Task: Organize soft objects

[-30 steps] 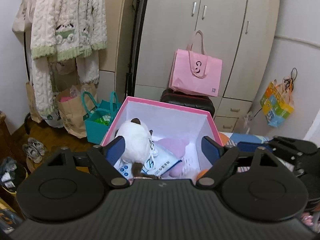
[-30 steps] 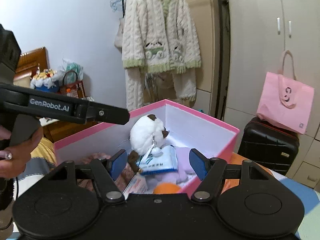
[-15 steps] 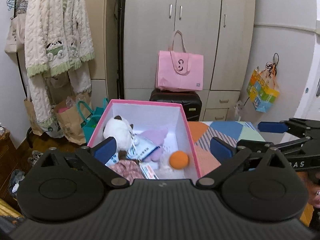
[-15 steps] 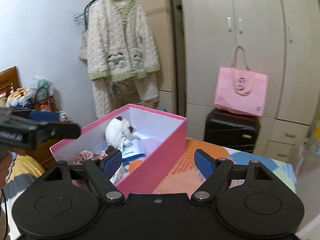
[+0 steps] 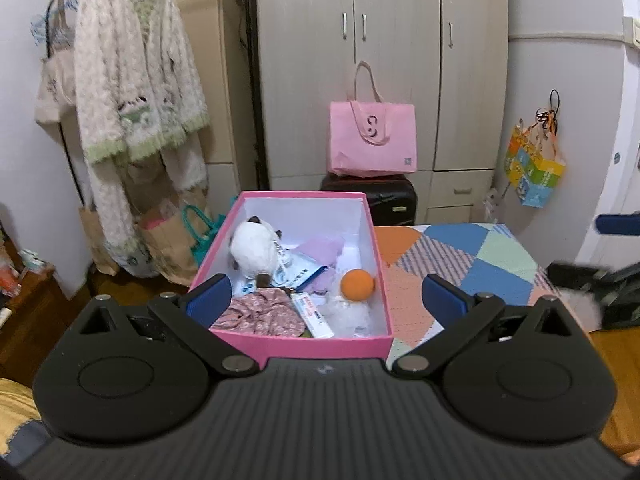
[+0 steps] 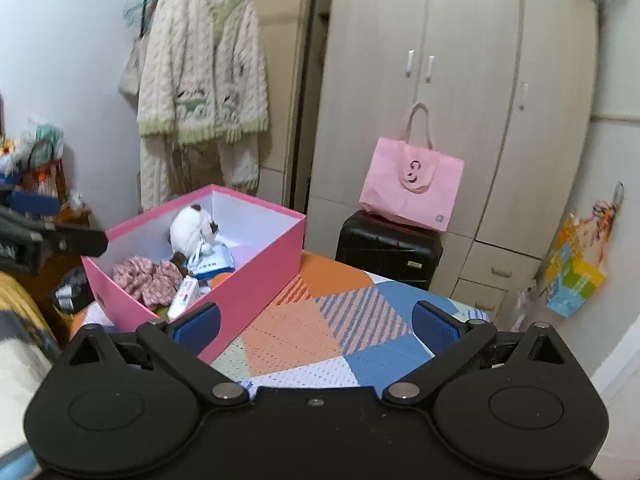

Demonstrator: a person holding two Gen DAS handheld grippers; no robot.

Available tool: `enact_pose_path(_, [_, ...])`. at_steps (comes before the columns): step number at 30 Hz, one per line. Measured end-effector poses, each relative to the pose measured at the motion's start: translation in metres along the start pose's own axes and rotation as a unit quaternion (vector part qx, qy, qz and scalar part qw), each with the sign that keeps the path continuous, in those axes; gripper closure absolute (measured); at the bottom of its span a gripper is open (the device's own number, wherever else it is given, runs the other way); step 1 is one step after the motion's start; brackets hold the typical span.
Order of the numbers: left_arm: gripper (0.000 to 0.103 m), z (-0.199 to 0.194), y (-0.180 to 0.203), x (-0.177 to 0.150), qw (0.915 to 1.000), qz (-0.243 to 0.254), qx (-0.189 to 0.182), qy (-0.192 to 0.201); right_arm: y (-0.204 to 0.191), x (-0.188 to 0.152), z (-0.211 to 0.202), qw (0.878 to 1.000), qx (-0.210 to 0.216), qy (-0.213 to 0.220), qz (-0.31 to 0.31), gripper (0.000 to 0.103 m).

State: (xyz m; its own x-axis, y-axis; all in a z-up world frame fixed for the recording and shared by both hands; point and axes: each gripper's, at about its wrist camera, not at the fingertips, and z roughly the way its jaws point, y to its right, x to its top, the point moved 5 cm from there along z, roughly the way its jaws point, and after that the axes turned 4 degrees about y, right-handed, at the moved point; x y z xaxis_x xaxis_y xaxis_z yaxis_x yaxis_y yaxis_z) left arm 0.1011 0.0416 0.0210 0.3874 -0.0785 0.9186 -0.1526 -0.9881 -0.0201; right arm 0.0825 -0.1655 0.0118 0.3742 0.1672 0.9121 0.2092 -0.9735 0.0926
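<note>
**Both tongs wide, nothing gripped, soft items in pink box**

We see the left tongs [image 5: 326,298] spread apart and empty, framing the near end of the pink box [image 5: 316,346], which sits on the bench [image 5: 460,264] under a patchwork cover. The right tongs [image 6: 316,322] are also apart and empty, over the cover, with the box [image 6: 256,276] to their left, near the left fingertip.

Inside the box: white plush toy [image 5: 254,248] with dark ears toward the far end, orange ball [image 5: 357,285] by the right wall, floral pink fabric [image 5: 260,314] bunched at the near end, a flat packet [image 5: 298,276] and a small tube [image 5: 314,314] between them.

Box is rectangular, open-topped, white inside. In the left view its long axis runs straight away from the tongs toward the wardrobe [image 5: 400,60].
</note>
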Motion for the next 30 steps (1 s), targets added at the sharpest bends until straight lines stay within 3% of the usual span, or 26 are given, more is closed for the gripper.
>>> enact_pose_path(5, [0.0, -0.011, 0.012, -0.023, 0.9999, -0.001, -0.001, 0.012, 0.004, -0.018, -0.038, 0.997, 0.0, 0.066, 0.045, 0.0])
enact_pose_path(10, [0.0, -0.015, 0.02, -0.038, 0.9998, -0.012, -0.009, 0.012, 0.002, -0.032, -0.058, 0.994, -0.022, 0.093, 0.062, 0.0])
enact_pose_path(15, [0.0, -0.016, 0.018, -0.046, 0.9996, -0.004, 0.023, 0.015, 0.001, -0.042, -0.06, 0.994, -0.059, 0.066, 0.062, 0.0])
enact_pose_path(18, [0.0, -0.016, 0.019, -0.051, 0.9997, -0.015, 0.011, 0.015, 0.002, -0.049, -0.06, 0.991, -0.084, 0.042, 0.096, 0.0])
enact_pose_path(23, [0.0, -0.015, 0.022, -0.061, 0.9997, -0.021, 0.006, 0.007, -0.013, -0.059, -0.067, 0.993, -0.063, 0.031, 0.099, 0.0])
enact_pose_path(30, [0.0, -0.021, 0.022, -0.065, 0.9995, -0.018, 0.023, 0.014, -0.013, -0.068, -0.068, 0.991, -0.085, 0.033, 0.097, 0.0])
